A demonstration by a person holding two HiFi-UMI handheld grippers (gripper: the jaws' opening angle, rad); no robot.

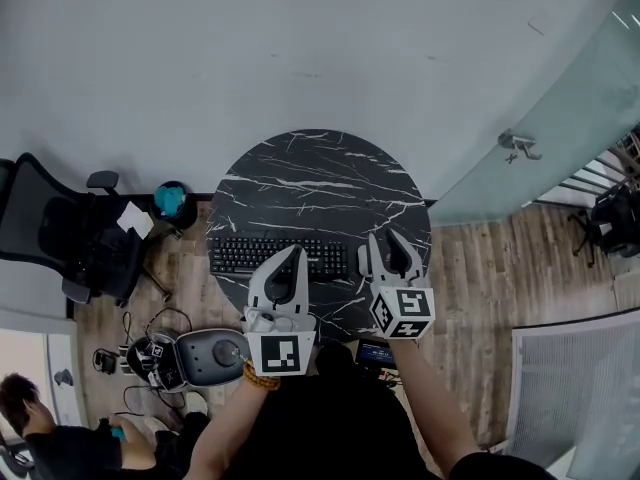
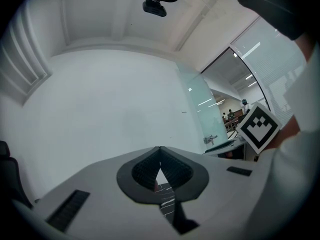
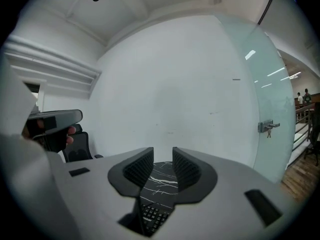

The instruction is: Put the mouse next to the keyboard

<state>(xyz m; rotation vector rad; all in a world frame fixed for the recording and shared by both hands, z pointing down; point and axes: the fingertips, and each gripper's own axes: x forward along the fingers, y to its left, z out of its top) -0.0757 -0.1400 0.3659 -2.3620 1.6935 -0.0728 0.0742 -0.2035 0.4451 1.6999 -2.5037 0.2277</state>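
Note:
A black keyboard point(image 1: 270, 256) lies along the near side of the round black marble table point(image 1: 320, 178). A small dark shape point(image 1: 357, 264) sits just off the keyboard's right end, too small to tell whether it is the mouse. My left gripper point(image 1: 297, 251) hovers over the keyboard's right half, its tips meeting; in the left gripper view the left gripper point(image 2: 160, 149) is shut on nothing. My right gripper point(image 1: 384, 236) is over the table right of the keyboard. In the right gripper view the right gripper point(image 3: 163, 151) shows a narrow empty gap, with the table point(image 3: 162, 176) and keyboard point(image 3: 152, 216) behind it.
A black office chair point(image 1: 70, 238) and a teal object point(image 1: 172, 200) stand left of the table. A grey case with cables point(image 1: 200, 358) lies on the wooden floor at near left, with a person point(image 1: 40, 438) beyond it. A glass door point(image 1: 560, 118) stands at right.

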